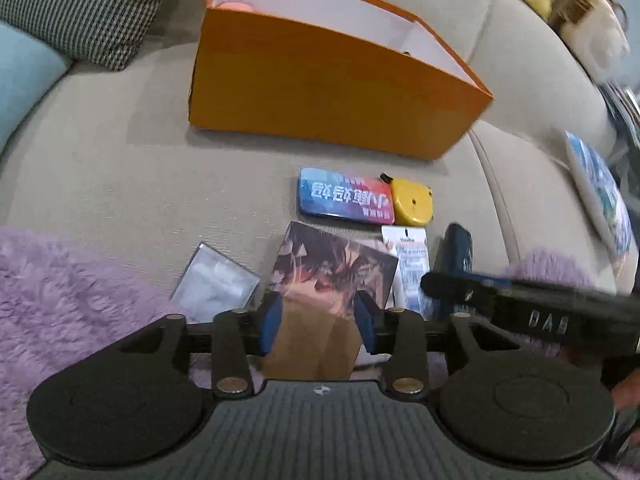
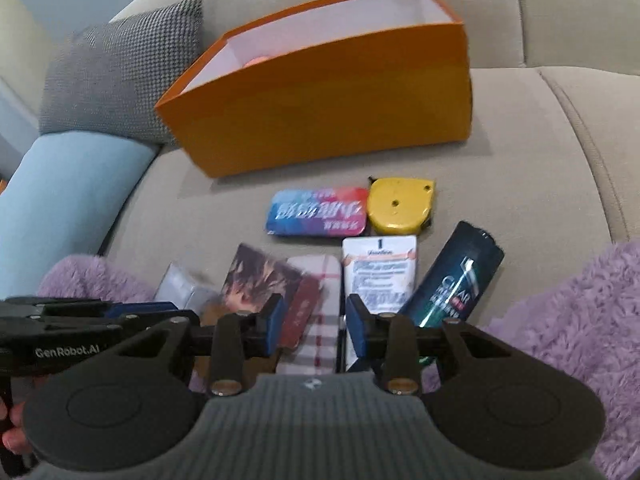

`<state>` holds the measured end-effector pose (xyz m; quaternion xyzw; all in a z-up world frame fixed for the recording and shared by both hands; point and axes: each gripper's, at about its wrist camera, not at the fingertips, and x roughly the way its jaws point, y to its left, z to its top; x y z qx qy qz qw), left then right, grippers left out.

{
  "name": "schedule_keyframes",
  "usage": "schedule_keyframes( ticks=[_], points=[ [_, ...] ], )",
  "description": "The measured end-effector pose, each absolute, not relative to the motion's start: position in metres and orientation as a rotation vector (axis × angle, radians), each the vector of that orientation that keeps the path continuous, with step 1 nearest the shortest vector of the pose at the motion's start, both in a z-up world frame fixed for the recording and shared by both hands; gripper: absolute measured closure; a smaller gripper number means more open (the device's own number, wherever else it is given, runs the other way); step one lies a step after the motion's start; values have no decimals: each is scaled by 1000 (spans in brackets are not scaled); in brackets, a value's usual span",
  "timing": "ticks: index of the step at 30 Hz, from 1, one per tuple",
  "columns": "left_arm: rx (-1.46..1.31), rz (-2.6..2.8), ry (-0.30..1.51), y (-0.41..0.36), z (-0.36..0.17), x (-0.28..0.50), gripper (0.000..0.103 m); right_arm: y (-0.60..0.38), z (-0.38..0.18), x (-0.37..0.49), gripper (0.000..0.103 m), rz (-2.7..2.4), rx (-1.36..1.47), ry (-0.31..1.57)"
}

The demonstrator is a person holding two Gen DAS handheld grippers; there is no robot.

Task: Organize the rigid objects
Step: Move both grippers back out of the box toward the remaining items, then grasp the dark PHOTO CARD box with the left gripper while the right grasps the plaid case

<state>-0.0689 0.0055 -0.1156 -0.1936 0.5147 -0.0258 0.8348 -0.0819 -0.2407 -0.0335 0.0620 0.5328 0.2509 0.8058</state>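
Note:
An open orange box stands on the beige sofa. In front lie a blue-red tin, a yellow tape measure, a white tube, a dark shampoo bottle, an art-printed card, a clear case and a plaid wallet. My left gripper is open over the card. My right gripper is open over the wallet.
A purple fluffy blanket covers the sofa front. A checked cushion and a light blue bolster lie at the left. A printed cushion lies at the right.

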Motion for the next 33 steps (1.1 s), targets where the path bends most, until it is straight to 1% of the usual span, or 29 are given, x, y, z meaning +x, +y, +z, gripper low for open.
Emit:
schedule_keyframes(
  ticks=[11, 14, 17, 20, 22, 26, 28, 31, 33],
  points=[
    [-449, 3, 1135, 8, -139, -44, 57, -214, -63, -59, 65, 594, 122, 1215],
    [-470, 9, 1145, 11, -140, -41, 58, -213, -73, -51, 63, 600, 166, 1246],
    [-490, 21, 1152, 13, -140, -39, 57, -211, -76, -49, 67, 617, 183, 1244],
    [-544, 39, 1165, 18, -139, -37, 57, -211, -70, -52, 72, 639, 178, 1216],
    [-576, 45, 1168, 19, -137, -37, 49, -212, -66, -56, 74, 667, 159, 1202],
    [-595, 67, 1176, 16, -132, -36, 46, -205, -56, -69, 76, 713, 73, 1142],
    [-594, 77, 1161, 16, -126, -37, 39, -202, -50, -75, 78, 733, 33, 1110],
    [-657, 70, 1166, 18, -124, -38, 36, -200, -42, -82, 79, 777, 4, 1079],
    [-653, 89, 1175, 16, -125, -37, 36, -199, -39, -87, 79, 802, -17, 1064]
  ],
)
